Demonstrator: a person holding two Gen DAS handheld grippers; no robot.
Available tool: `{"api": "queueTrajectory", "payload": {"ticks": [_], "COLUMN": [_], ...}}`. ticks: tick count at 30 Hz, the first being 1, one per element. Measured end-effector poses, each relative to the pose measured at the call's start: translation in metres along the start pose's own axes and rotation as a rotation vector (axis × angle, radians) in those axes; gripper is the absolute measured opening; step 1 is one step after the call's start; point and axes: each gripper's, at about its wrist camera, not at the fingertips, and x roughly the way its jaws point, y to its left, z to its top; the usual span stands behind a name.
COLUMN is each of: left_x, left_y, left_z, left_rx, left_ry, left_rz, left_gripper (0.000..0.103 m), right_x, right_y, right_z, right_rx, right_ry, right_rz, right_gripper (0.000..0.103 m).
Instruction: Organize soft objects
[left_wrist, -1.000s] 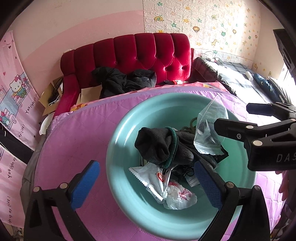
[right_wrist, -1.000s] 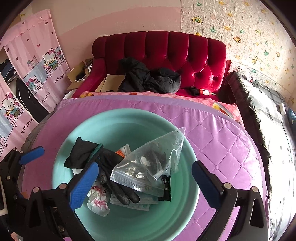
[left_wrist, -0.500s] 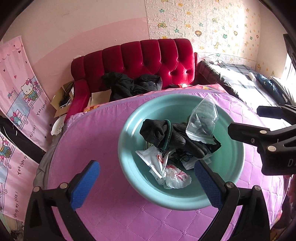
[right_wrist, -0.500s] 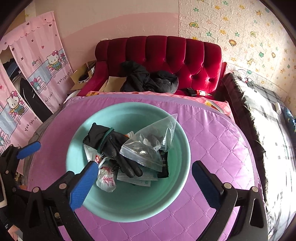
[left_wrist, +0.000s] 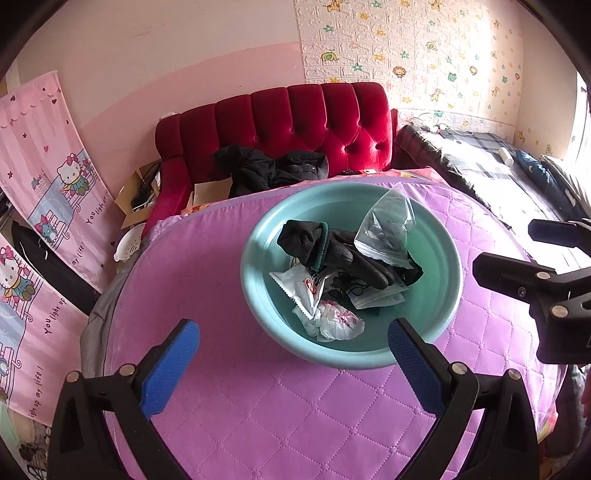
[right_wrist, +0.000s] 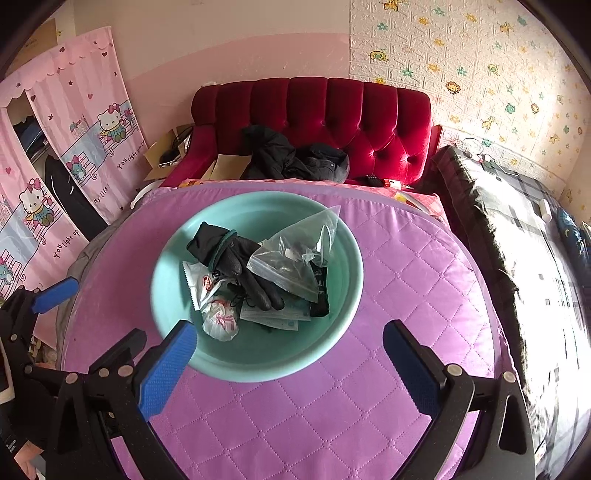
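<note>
Hovering spread, empty: left tool (left_wrist: 291, 360), right tool (right_wrist: 288, 358). Soft things piled in basin (right_wrist: 343, 314), frame middle. Either way, pinch one thing only, gently.

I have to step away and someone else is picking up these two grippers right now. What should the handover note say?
Left gripper: open, empty, held above the purple quilted table on the near side of the basin.
Right gripper: open, empty, likewise short of the basin.
Teal basin holds everything: black glove, clear zip bag, white snack wrapper, crumpled red-and-white wrapper, flat packets underneath.
Done or left: unclear; the pile fits both items gathered in and items waiting to be sorted out.
</note>
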Motion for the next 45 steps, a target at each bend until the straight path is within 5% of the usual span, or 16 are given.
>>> {"api": "queueTrajectory", "payload": {"ticks": [27,45], "left_x": [-0.033,-0.032], "left_y": [-0.014,-0.012], "left_z": [-0.046,-0.046], "left_rx": [-0.030,-0.038], "left_ry": [-0.002,0.003], "left_rz": [0.010,0.007], "left_gripper": [0.103,0.103], "right_x": [-0.050,-0.047], "right_y": [0.014,0.016], "right_z": [-0.067,-0.067], "right_rx": [-0.048,-0.048], "right_ry": [-0.073,-0.065], "right_rz": [-0.042,-0.049], "right_gripper": [0.103,0.103]}}
